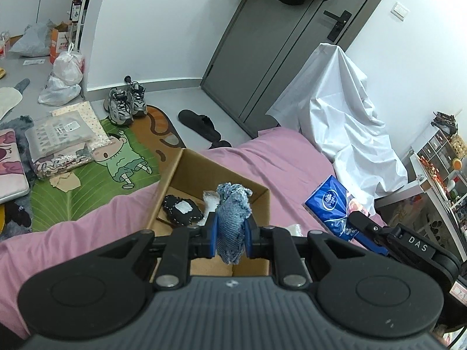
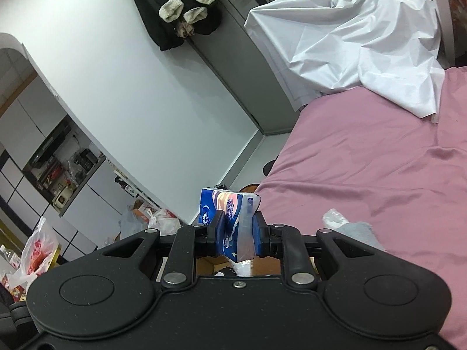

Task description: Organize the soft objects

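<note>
Left wrist view: left gripper (image 1: 230,234) is clamped on a denim scrap (image 1: 232,221), long axis along the fingers, held over the box (image 1: 216,172) on the pink bed (image 1: 277,157).
Box contents: a dark pouch (image 1: 181,211).
Right wrist view: right gripper (image 2: 238,234) is clamped on a blue tissue pack (image 2: 230,215), off to the box's right.
Nearer: the left, already above the opening; probably a straight drop.

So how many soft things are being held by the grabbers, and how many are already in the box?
Held in grippers: 2, the blue denim cloth in the left gripper and the blue tissue pack in the right gripper.
Inside the cardboard box: 2 that show, a black pouch and a white item.
Total: 4
</note>
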Demonstrator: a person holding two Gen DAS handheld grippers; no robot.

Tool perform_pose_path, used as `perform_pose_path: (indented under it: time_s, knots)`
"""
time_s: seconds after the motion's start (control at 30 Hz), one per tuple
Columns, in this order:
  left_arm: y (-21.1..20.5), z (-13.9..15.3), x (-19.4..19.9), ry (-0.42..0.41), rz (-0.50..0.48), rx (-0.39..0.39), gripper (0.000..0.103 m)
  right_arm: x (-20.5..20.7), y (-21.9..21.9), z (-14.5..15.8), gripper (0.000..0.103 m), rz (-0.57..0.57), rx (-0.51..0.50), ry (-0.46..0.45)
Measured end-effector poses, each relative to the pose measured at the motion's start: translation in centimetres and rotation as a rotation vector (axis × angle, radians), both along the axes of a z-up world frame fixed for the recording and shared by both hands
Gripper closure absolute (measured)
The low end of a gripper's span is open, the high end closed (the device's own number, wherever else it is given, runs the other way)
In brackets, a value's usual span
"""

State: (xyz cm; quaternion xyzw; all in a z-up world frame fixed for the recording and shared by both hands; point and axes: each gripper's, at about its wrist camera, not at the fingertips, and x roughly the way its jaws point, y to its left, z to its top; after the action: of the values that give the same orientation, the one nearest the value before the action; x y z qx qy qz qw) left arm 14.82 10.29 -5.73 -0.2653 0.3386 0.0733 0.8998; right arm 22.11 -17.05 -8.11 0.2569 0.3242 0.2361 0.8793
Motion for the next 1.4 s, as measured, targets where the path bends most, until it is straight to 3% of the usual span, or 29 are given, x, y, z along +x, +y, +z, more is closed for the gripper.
perform_pose_path:
  time_s: [0.5, 0.73, 1.23, 1.33, 1.4]
  knots:
    - [3.7, -4.1, 2.7, 0.067, -0.041, -0.080, 0.086, 0.1, 5.6, -0.1, 0.083, 0.079, -0.086, 0.008]
    - [4.8, -6.0, 4.3, 0.114, -0.058, -0.111, 0.086, 0.4, 8.0, -0.9, 0.083, 0.124, -0.143, 0.052]
    - [8.2, -4.5, 4.1, 0.098, -0.017, -0.115, 0.074, 0.7, 13.1, -2.3, 0.083, 0.215, -0.303, 0.222]
    - [8.5, -4.1, 3.5, 0.096, -0.005, -0.097, 0.058, 0.7, 13.9, -2.5, 0.081, 0.227, -0.339, 0.249]
    - [8.6, -3.8, 3.1, 0.096, 0.005, -0.076, 0.048, 0.6, 14.0, -2.6, 0.075, 0.232, -0.352, 0.265]
